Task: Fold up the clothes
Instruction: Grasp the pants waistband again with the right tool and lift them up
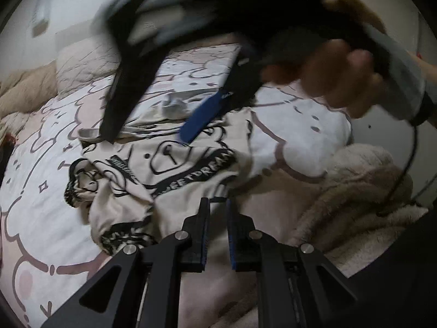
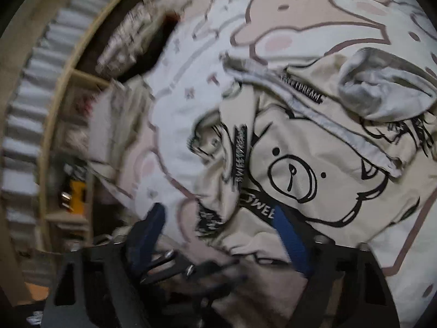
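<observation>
A cream garment with a black bear print and "SWEET DREAM" lettering [image 1: 164, 175] lies crumpled on the bed; it also shows in the right wrist view [image 2: 314, 169]. My left gripper [image 1: 217, 205] hovers at the garment's near edge with its jaws a narrow gap apart, nothing between them. My right gripper [image 2: 221, 213] is open wide, just above the garment's lower edge. In the left wrist view the right gripper [image 1: 153, 125] appears blurred above the garment's far side, held by a hand [image 1: 341, 79].
A bedsheet with pink cartoon rabbits [image 1: 41, 191] covers the bed. A beige fluffy blanket [image 1: 355, 191] lies on the right. A grey crumpled cloth [image 2: 387, 93] rests on the garment. Wooden shelves [image 2: 71, 142] stand beside the bed.
</observation>
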A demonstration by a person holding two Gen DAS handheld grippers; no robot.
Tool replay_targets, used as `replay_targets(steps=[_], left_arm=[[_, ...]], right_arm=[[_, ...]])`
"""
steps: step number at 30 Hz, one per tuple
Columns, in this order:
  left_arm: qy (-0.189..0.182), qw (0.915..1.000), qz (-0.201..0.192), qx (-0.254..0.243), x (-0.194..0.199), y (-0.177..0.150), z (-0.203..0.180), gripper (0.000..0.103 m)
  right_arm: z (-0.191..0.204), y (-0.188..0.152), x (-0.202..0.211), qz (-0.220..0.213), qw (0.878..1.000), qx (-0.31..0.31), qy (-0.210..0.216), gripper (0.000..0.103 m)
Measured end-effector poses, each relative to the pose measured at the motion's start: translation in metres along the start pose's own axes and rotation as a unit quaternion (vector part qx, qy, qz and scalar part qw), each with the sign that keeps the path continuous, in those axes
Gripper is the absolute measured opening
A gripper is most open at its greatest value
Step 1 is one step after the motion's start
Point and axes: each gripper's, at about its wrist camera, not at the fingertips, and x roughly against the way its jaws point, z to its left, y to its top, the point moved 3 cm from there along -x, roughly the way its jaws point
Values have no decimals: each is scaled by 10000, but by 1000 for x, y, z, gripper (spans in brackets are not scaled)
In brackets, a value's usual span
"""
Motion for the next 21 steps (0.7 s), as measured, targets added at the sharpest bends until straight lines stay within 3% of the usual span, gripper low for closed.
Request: replay_targets(steps=[1, 5, 8, 9, 10, 11, 12, 17, 18, 20, 21], left_arm=[[-3, 10000, -52, 13, 3, -1, 1, 12], [243, 9992, -162, 285, 21, -5, 19, 12], [518, 9967, -144, 607, 35, -12, 39, 12], [622, 9954, -136, 710, 40, -15, 44, 16], [735, 9939, -160, 811, 45, -18, 50, 31], [853, 9920, -199, 915, 52, -21, 56, 41], [970, 9898, -238, 1018, 58, -24, 62, 54], [1207, 9810, -416, 1464, 79, -34, 83, 56], [1233, 9798, -438, 1511, 82, -35, 87, 56], [1246, 9781, -484, 1594, 86, -37, 91, 56], [1254, 9773, -511, 1629, 87, -38, 93, 56]], right_arm=[[1, 0, -9, 113, 9999, -37, 41, 61], [12, 1, -38, 412, 9989, 59, 193, 57], [21, 4, -56, 541, 9981, 182, 243, 36], [22, 5, -63, 585, 9980, 177, 180, 22], [23, 6, -70, 630, 9978, 172, 117, 7], [26, 9, -70, 600, 9980, 159, 123, 3], [28, 12, -69, 562, 9982, 146, 137, 3], [33, 21, -33, 0, 10000, 70, 57, 3], [31, 21, -27, -110, 9999, 13, -28, 5], [25, 13, -23, -25, 9999, -160, -27, 32], [21, 8, -23, 74, 9995, -312, 34, 73]])
